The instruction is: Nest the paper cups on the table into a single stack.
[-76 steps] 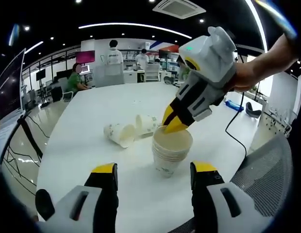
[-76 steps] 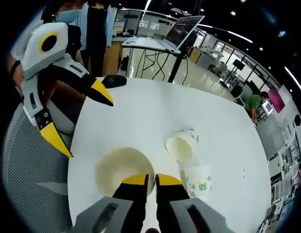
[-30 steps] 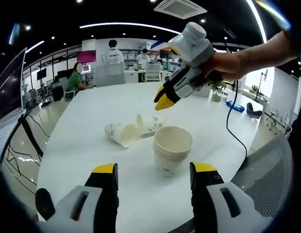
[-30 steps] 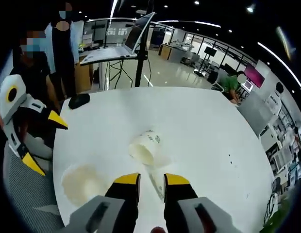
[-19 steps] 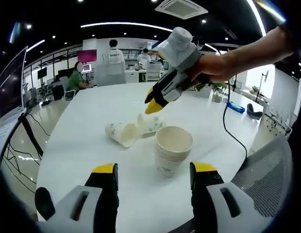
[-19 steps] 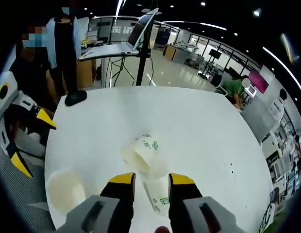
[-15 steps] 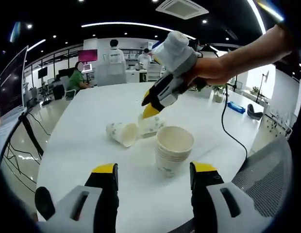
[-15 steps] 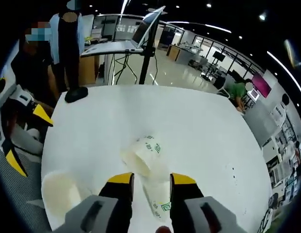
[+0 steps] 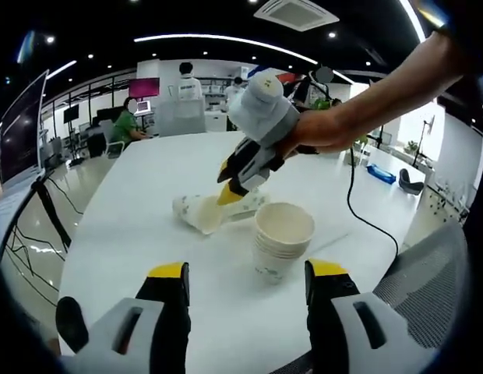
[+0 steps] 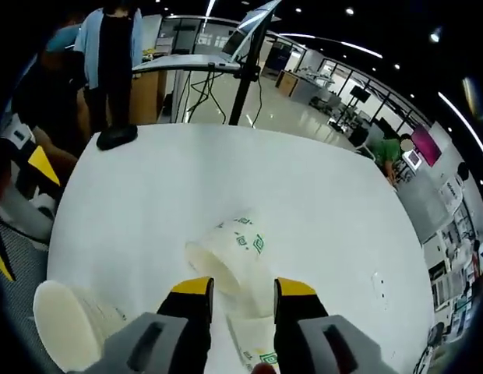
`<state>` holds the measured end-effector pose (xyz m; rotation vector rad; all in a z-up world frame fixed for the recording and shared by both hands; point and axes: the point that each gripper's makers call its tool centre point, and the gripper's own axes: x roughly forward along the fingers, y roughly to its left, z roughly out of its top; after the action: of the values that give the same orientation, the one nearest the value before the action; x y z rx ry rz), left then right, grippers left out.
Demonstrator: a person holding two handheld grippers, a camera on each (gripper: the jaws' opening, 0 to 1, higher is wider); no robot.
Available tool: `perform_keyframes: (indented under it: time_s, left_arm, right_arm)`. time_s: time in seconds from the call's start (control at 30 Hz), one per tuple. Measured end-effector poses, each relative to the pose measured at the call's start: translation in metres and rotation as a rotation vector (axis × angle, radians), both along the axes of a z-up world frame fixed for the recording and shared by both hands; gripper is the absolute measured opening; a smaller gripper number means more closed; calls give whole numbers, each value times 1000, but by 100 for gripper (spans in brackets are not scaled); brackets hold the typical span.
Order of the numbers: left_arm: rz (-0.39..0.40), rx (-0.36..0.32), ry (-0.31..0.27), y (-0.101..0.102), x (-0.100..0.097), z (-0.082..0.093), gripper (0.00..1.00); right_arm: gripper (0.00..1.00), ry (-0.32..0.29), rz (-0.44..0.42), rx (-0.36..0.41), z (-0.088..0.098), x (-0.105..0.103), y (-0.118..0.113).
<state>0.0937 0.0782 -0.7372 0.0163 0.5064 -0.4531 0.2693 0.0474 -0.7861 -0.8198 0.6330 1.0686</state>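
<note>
An upright stack of paper cups (image 9: 282, 241) stands on the round white table (image 9: 132, 226), just beyond my left gripper (image 9: 248, 273), which is open and holds nothing. Two single cups lie on their sides left of the stack: one (image 9: 199, 213) with its mouth towards me, the other (image 9: 249, 204) half hidden behind my right gripper (image 9: 230, 187). In the right gripper view, my right gripper (image 10: 243, 290) is open and low over the table, its jaws either side of one lying cup (image 10: 253, 339). The other lying cup (image 10: 226, 253) sits just ahead. The stack (image 10: 66, 323) is at lower left.
A grey mesh chair (image 9: 428, 273) stands at the table's near edge, and a black cable (image 9: 358, 218) trails across the table. A black mouse (image 10: 117, 136) lies near the far rim, with a laptop on a stand (image 10: 187, 62) and people standing behind it.
My right gripper left the top of the stack, opened, and came down over the two lying cups. The left gripper and the stack have stayed put.
</note>
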Motion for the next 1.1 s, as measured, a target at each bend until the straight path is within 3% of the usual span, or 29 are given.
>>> perform_keyframes:
  time_s: [0.63,1.1]
  left_arm:
    - [7,-3,9,2,1,-2,59]
    - [10,-5,14,2,1,-3,59]
  right_arm:
    - [18,5,-6,2,-19,2,5]
    - [6,4,-13,17,-21,6,8]
